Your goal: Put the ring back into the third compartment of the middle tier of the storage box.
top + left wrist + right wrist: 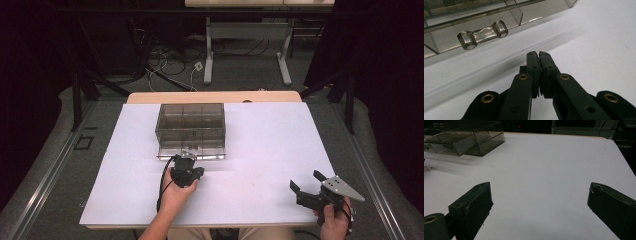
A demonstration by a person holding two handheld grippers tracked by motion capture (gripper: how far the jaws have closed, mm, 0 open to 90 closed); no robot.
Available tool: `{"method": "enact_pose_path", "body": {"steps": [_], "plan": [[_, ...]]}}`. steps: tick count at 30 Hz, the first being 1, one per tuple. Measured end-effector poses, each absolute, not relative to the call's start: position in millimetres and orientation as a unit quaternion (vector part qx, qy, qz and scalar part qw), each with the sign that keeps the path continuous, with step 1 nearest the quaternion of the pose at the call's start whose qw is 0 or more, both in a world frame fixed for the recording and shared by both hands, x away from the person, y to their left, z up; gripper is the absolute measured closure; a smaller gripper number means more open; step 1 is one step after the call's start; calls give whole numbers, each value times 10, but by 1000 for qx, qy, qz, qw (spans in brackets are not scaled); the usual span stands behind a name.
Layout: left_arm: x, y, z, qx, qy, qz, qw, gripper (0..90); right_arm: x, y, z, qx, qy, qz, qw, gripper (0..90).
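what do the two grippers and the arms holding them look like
Both are black. The left gripper has two flat fingers with small holes and brass-coloured rivets at the joints, and a black cable loops back from it along the bare forearm. The right gripper has blocky, square-ended fingers and a grey three-cornered plate with small holes on top. No sleeves show.

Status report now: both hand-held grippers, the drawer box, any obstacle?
Left hand-held gripper shut, empty, just short of drawer handle. Right hand-held gripper open, empty, over white table. Drawer box drawer slightly out. Nothing in the way.
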State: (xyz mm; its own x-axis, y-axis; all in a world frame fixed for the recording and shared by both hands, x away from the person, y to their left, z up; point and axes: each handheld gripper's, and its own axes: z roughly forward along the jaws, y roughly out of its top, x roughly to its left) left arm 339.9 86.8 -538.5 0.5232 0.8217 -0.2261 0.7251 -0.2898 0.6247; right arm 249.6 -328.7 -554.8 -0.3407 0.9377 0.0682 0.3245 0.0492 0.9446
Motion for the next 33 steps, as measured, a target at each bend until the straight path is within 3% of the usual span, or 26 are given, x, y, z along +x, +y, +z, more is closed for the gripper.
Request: {"method": "enact_pose_path", "body": {"steps": [33], "plan": [[3362,910,-5202,793,476,77,373,875,2494,-3292,-5547,482,654,492,313,51]]}}
